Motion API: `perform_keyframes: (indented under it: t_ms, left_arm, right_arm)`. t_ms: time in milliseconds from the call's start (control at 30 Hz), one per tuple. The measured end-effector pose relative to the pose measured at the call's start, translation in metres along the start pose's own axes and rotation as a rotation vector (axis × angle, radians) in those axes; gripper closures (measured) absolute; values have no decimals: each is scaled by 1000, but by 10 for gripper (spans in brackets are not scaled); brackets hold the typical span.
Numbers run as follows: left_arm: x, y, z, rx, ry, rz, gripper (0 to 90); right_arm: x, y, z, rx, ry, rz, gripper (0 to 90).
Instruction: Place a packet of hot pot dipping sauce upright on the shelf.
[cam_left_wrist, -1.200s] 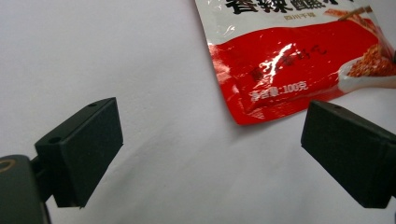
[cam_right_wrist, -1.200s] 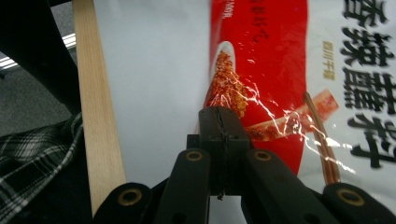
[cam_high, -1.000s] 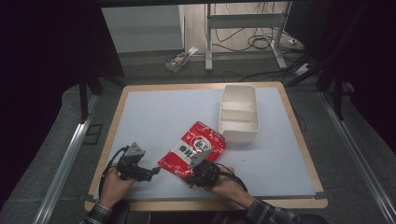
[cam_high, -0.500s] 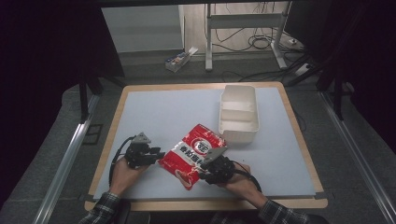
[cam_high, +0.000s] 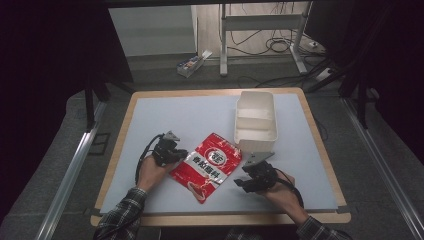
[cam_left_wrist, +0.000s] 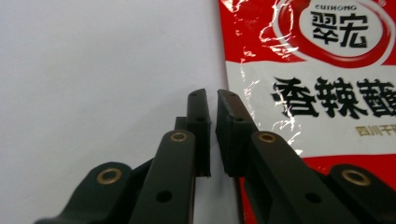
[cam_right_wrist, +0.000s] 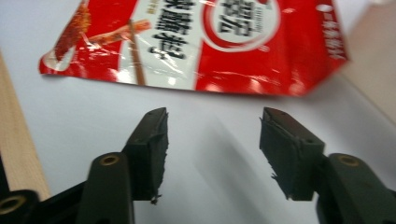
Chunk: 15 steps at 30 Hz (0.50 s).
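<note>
The left gripper (cam_left_wrist: 211, 93) is sitting with its jaws drawn almost together, having just been closing. Only a thin slit is showing between the pads, with bare table in it and nothing held. In its own view one jaw is lying over the near edge of the red seasoning packet (cam_left_wrist: 317, 93) without pinching it. In the high view the left gripper (cam_high: 180, 155) is resting right at the packet's (cam_high: 207, 165) left edge.

The right gripper (cam_right_wrist: 214, 114) is standing with its jaws apart, having just been opening, and nothing is lying between them. The packet (cam_right_wrist: 210, 42) is lying ahead of it, clear of both pads. In the high view this right gripper (cam_high: 239, 182) is hovering just beside the packet's lower right side, apart from it.

The packet is lying flat on the grey table (cam_high: 150, 120), slanted, with its upper corner pointing towards the white divided box (cam_high: 255, 135), which is standing near it. Both compartments of the box are looking empty.

Judging from this, the work is sitting at an early stage. Neither gripper is carrying the packet and it is not lifted. A firm hold on it is yet to be taken, and moving it, probably into the box, is remaining to be done
</note>
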<state>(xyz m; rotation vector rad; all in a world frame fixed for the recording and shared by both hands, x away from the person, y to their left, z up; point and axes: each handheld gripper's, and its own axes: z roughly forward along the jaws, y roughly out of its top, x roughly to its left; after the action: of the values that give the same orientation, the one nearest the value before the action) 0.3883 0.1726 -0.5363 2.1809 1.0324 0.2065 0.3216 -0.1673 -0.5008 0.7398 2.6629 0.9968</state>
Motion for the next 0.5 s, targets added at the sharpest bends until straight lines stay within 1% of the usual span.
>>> perform_keyframes:
  t_ms: [33, 67, 100, 133, 200, 233, 267, 300, 333, 367, 400, 433, 467, 500]
  left_arm:
    - [0, 1, 2, -4, -27, 0, 892]
    - [0, 1, 2, -4, -27, 0, 899]
    - [-3, 2, 4, 1, -38, 13, 899]
    - [-3, 2, 4, 1, -38, 13, 900]
    - [-7, 4, 5, 10, -55, 32, 900]
    - [-12, 5, 6, 19, -63, 50, 900]
    - [-12, 5, 6, 19, -63, 50, 900]
    - [-14, 5, 7, 21, -84, 59, 900]
    - [-16, 5, 7, 23, -91, 68, 900]
    - [-21, 7, 9, 28, -106, 87, 900]
    - [-21, 7, 9, 28, -106, 87, 900]
    - [-25, 8, 9, 32, -100, 106, 900]
    - [-25, 8, 9, 32, -100, 106, 900]
    - [-26, 8, 9, 32, -95, 111, 900]
  right_arm:
    - [-6, -3, -4, -8, -7, 16, 366]
    - [-6, -3, -4, -8, -7, 16, 366]
    - [-11, -6, -7, -11, -13, 33, 328]
    - [-11, -6, -7, -11, -13, 33, 328]
    - [-16, -10, -9, -12, -31, 42, 275]
    - [-19, -11, -10, -3, -38, 38, 239]
    - [-19, -11, -10, -3, -38, 38, 239]
    - [-22, -14, -11, 0, -49, 50, 192]
    - [-22, -14, -11, 0, -49, 50, 192]
    - [-25, -15, -11, 4, -50, 69, 159]
    - [-27, -16, -10, 8, -51, 78, 145]
    - [-28, -17, -9, 8, -50, 81, 137]
    - [-28, -17, -9, 8, -50, 81, 137]
    - [-30, -18, -7, 16, -37, 96, 114]
